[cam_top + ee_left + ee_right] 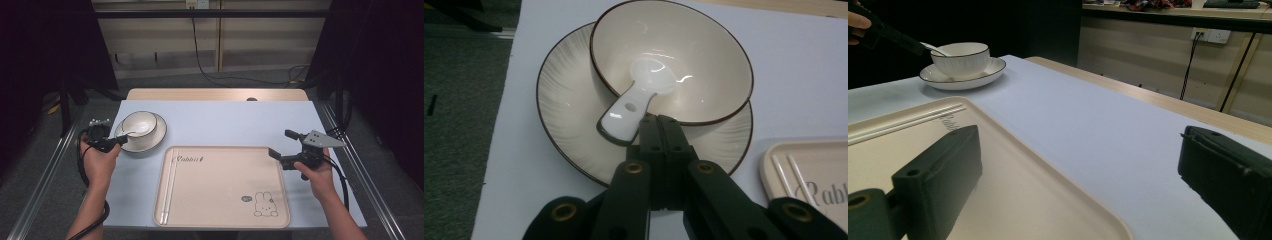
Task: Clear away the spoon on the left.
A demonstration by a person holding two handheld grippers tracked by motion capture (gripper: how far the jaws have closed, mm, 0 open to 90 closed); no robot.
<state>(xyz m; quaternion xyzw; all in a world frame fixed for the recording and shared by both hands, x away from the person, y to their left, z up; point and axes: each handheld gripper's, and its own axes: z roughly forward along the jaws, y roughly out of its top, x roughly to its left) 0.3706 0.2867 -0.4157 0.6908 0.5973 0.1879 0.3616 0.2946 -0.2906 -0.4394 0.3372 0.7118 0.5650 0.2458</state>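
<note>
left tongs (pixel 659 120) are clenched on the handle of the white spoon (pixel 636 102), its scoop resting inside the bowl (pixel 704 65), which sits on the plate (pixel 564 100) at the table's (pixel 225 125) far left. right tongs (pixel 286 145) hang released, jaws wide, over the tray's (pixel 225 190) right edge, well apart from the bowl.

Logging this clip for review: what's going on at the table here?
A person works with a tool in each hand. The left tool is shut on the handle of a white spoon whose head lies in a bowl standing on a plate. The right tool hangs open over the right edge of a beige tray that carries chopsticks.
</note>
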